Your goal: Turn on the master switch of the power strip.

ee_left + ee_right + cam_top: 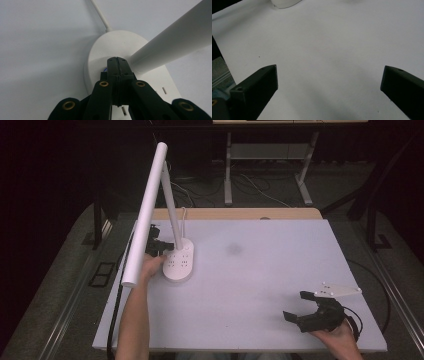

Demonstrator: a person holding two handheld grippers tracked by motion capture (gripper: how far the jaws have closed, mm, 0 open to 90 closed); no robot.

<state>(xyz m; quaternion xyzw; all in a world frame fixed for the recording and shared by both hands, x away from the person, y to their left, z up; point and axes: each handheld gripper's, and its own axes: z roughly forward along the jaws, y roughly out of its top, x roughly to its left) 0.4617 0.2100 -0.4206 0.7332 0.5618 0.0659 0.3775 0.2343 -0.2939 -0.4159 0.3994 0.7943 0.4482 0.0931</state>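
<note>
While left claw [117, 61] presses together on lamp base [120, 47], right claw [300, 306] gapes near table edge [240, 351].

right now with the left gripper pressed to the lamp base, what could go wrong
The left gripper, jaws shut, presses on the lamp base by its stem; a slip could knock the tall lamp over. The base's white cord could snag. The right gripper rests open, too far to steady anything.

In the high view the lamp head [146, 212] covered most of the left claw [161, 246]. In the left claw view the lamp base [120, 47] was cut off by the bottom edge, and the closed jaws hid a small blue thing. The right hand [340, 340] was cut off at the near edge.
</note>
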